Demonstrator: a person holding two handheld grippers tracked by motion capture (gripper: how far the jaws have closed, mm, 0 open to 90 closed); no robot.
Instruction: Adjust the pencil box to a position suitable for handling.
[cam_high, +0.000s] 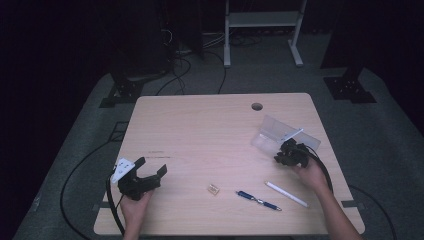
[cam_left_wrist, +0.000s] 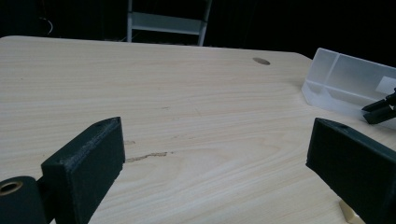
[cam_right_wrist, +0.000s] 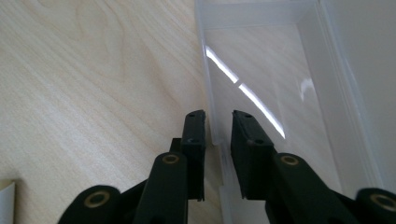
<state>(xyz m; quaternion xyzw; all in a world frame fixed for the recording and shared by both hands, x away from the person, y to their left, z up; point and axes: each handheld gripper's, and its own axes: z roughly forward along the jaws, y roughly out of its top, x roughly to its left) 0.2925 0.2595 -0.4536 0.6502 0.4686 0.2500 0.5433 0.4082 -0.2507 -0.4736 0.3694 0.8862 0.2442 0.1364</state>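
Straddling the near wall of a clear plastic box (cam_right_wrist: 261, 70) at the table's (cam_high: 200, 130) 3 o'clock side, right gripper (cam_right_wrist: 218, 122) with 2 jaws nearly closed around that wall, touch not clear, left gripper (cam_high: 150, 169) held wide open at 8 o'clock, nothing gripped.

This looks like a lab or a recording room rather than a home. A single pale wooden counter (cam_high: 210, 145) with a cable hole (cam_high: 257, 106) stands alone on grey carpet (cam_high: 380, 150), lit from above while everything around it falls into dark. Black drapes or panels close off the back. Black stands on flat metal feet (cam_high: 350, 89) rise at both sides, and loose cables (cam_high: 175, 75) run across the floor toward them. A white metal rack (cam_high: 262, 30) stands behind. The counter carries little: a clear plastic box (cam_high: 282, 134), two pens (cam_high: 258, 200) and a small sharpener (cam_high: 213, 189).
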